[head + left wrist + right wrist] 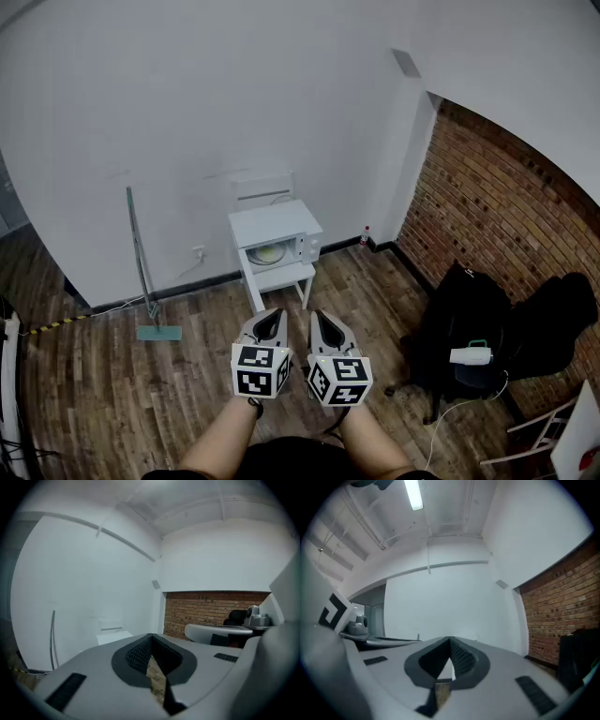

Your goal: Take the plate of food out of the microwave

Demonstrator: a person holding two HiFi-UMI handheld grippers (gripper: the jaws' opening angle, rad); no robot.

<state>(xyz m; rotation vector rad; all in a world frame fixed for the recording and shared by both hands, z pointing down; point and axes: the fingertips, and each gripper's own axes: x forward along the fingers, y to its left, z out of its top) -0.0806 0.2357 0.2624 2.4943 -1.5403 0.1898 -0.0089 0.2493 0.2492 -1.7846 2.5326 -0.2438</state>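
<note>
A white microwave [277,238] stands on a small white table [283,277] against the far wall, its door shut. Through the window a pale plate of food [265,253] shows inside. My left gripper [270,323] and right gripper [326,327] hang side by side over the wooden floor, well short of the microwave and pointing toward it. Both are shut with nothing between the jaws. In the left gripper view the left gripper's tips [151,637] meet, and the microwave's top [112,637] shows beyond them. The right gripper's tips [451,641] meet against the white wall.
A mop [145,281] leans on the wall left of the table. A black chair with bags [478,337] stands at the right by the brick wall [506,225]. A small bottle [365,234] sits on the floor in the corner. A white chair back [262,190] rises behind the microwave.
</note>
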